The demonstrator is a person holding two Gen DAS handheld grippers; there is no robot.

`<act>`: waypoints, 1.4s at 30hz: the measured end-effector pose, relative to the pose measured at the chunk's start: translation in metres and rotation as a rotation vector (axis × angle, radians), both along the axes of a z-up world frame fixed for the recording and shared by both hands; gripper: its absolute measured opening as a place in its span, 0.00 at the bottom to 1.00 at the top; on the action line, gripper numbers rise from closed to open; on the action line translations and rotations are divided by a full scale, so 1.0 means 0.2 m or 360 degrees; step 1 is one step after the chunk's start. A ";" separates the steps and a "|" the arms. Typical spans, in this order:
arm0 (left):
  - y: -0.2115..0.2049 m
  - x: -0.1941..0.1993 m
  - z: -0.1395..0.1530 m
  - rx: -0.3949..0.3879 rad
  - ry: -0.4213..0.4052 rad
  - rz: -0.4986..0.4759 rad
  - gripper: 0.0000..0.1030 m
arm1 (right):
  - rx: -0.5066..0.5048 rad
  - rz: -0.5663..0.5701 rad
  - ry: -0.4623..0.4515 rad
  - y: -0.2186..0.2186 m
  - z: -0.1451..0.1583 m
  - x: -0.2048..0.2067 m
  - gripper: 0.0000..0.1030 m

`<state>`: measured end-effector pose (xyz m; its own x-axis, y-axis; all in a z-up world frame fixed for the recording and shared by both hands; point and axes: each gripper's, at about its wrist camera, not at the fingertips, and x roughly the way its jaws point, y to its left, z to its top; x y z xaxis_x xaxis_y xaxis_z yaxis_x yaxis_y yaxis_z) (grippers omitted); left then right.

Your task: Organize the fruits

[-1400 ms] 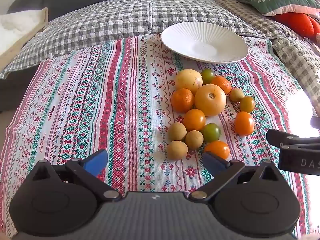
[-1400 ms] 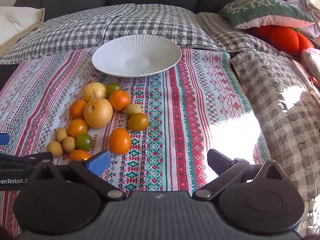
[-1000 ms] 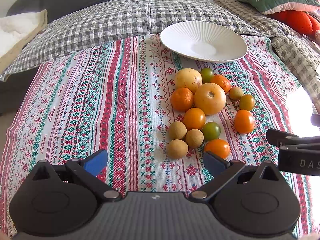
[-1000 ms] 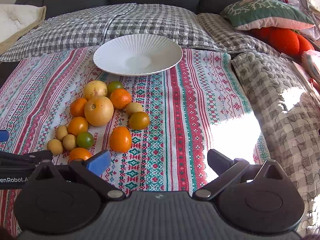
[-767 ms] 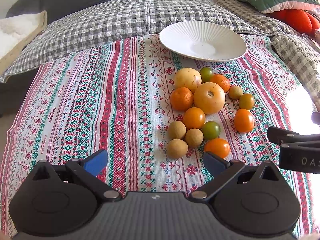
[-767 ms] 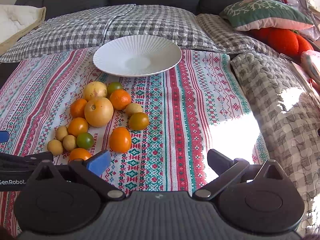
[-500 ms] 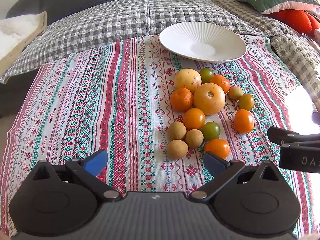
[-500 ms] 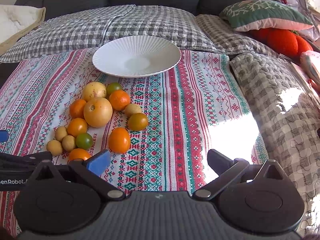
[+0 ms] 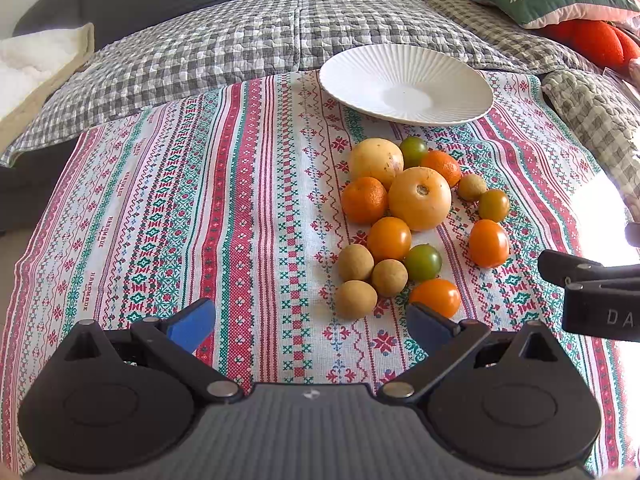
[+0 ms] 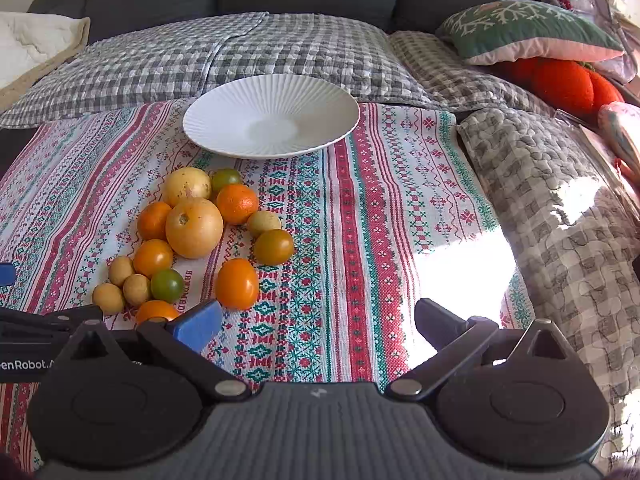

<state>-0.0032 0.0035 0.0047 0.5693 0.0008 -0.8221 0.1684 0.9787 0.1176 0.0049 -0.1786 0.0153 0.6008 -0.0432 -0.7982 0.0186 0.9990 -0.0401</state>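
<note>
Several loose fruits lie in a cluster on the striped cloth: a big yellow round fruit, oranges, orange tomatoes, green tomatoes and small tan fruits. Behind them stands an empty white ribbed plate. My left gripper is open, just short of the cluster, its right finger by the nearest orange tomato. My right gripper is open over bare cloth to the right of the fruits.
A grey checked quilt covers the sofa behind the cloth. A green cushion and a red-orange plush lie at the back right. A folded checked blanket borders the cloth on the right. A cream blanket sits far left.
Both grippers have drifted only slightly; the view barely shifts. Both stay open and no fruit has moved.
</note>
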 end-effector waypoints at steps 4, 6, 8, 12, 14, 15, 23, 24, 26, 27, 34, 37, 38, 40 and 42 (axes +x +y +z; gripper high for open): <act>0.00 0.00 0.00 -0.0001 0.0000 0.0001 0.85 | 0.0027 -0.0004 -0.0046 0.00 -0.01 0.00 1.00; 0.00 0.00 0.00 -0.0001 0.0000 0.0002 0.85 | 0.0024 -0.0002 -0.0046 0.00 0.00 0.00 1.00; 0.00 0.00 0.00 -0.0001 0.0002 0.0002 0.85 | 0.0016 -0.0002 -0.0042 0.00 0.00 0.00 1.00; 0.02 0.01 -0.01 -0.0005 0.0010 0.0007 0.85 | 0.0008 -0.0009 -0.0048 0.00 -0.01 0.00 1.00; 0.04 0.01 -0.02 -0.0010 0.0005 0.0004 0.85 | 0.0012 -0.0015 -0.0049 -0.01 -0.01 0.00 1.00; 0.05 0.01 -0.02 -0.0014 0.0004 0.0003 0.85 | 0.0009 -0.0013 -0.0060 -0.01 -0.01 0.00 1.00; 0.15 -0.02 -0.07 -0.0206 -0.0069 -0.0062 0.85 | 0.0046 0.0102 -0.0122 -0.02 -0.04 -0.01 1.00; 0.15 -0.02 -0.08 -0.0207 -0.0072 -0.0083 0.85 | 0.0064 0.0119 -0.0129 -0.03 -0.04 -0.01 1.00; 0.15 -0.03 -0.09 -0.0194 -0.0070 -0.0135 0.85 | 0.0101 0.0158 -0.0180 -0.03 -0.05 -0.03 1.00; 0.15 -0.03 -0.09 -0.0191 -0.0062 -0.0164 0.85 | 0.0119 0.0176 -0.0192 -0.02 -0.05 -0.03 1.00; 0.18 0.01 -0.14 -0.0280 -0.0033 -0.0226 0.84 | 0.0172 0.0322 -0.0170 0.03 -0.12 -0.04 1.00; 0.18 0.03 -0.18 -0.0335 -0.0003 -0.0239 0.75 | 0.0211 0.0350 -0.0163 0.03 -0.15 -0.04 1.00; 0.18 0.03 -0.19 -0.0346 0.0000 -0.0241 0.71 | 0.0223 0.0355 -0.0165 0.02 -0.16 -0.03 1.00; 0.18 0.04 -0.20 -0.0363 -0.0012 -0.0259 0.65 | 0.0243 0.0352 -0.0157 0.01 -0.17 -0.02 0.99; 0.18 0.03 -0.21 -0.0364 -0.0047 -0.0284 0.63 | 0.0261 0.0343 -0.0157 0.00 -0.19 -0.01 0.98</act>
